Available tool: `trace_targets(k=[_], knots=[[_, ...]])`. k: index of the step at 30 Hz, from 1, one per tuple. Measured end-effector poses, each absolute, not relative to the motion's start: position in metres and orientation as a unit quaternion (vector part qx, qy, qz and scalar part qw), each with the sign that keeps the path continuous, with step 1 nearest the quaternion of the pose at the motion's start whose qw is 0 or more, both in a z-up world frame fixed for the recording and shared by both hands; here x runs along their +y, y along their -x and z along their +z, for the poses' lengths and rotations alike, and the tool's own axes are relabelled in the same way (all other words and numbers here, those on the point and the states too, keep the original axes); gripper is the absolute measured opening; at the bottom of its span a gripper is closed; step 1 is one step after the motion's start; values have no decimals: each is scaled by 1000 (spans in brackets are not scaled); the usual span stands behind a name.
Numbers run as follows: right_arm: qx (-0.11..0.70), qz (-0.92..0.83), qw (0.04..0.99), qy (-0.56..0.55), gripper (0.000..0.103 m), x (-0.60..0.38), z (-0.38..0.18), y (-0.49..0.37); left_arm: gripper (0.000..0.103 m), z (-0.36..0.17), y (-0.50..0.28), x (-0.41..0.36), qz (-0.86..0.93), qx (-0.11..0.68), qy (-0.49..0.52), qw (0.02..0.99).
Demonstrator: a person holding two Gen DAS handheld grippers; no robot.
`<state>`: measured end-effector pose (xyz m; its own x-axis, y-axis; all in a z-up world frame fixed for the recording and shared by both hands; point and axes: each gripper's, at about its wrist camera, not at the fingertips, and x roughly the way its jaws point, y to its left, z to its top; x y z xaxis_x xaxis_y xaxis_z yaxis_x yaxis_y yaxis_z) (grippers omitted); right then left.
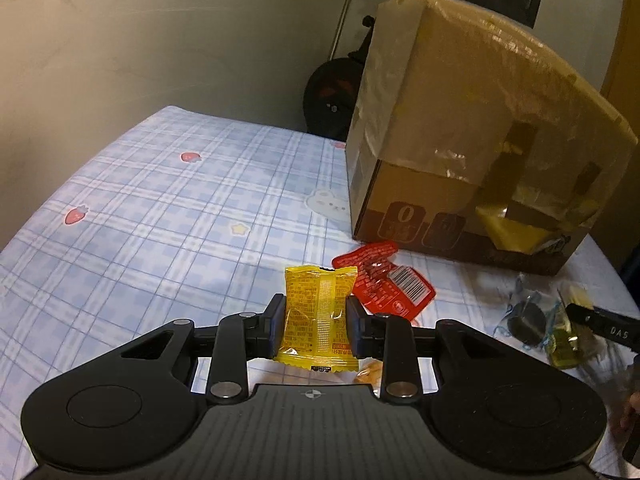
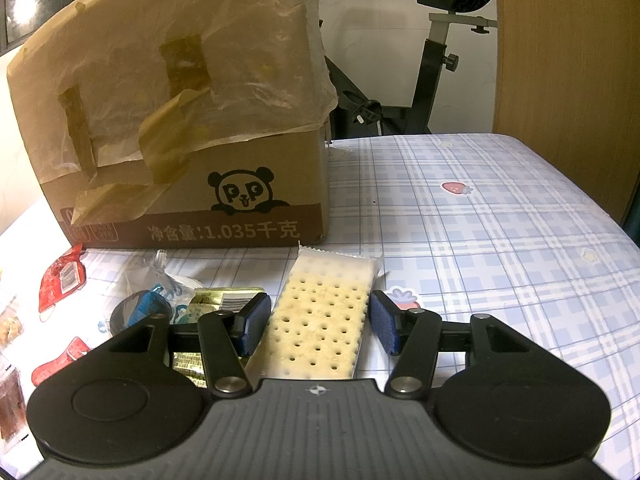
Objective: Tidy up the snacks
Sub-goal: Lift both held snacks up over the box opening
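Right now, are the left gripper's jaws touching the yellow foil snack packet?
Touching. The left wrist view shows the left gripper with both jaws pressed against the sides of the yellow foil snack packet, no gap showing on either side.

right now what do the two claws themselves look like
Both look alike. The left claw and the right claw are matte black, with a ribbed flat body bearing a small compass-like mark at its front edge, two rounded lobes with circular discs, linkage bars pinned by silver rivets, and dark blue textured pads on the fingers. No cables or sleeves show.
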<state>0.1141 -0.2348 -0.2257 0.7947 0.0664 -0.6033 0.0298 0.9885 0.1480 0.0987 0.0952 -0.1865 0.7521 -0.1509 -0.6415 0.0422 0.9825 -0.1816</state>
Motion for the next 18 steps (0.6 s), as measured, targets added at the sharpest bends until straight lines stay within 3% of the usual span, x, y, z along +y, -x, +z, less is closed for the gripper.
trace_targets(k=[15,18], knots=[[247,56,963,-98,55,-230,-176,-87,33,-141,-87,73,-106,287,83,948],[206,69,971,-103,55,-231,-145,-81,33,-119,-89,64,-128,261,84,953]])
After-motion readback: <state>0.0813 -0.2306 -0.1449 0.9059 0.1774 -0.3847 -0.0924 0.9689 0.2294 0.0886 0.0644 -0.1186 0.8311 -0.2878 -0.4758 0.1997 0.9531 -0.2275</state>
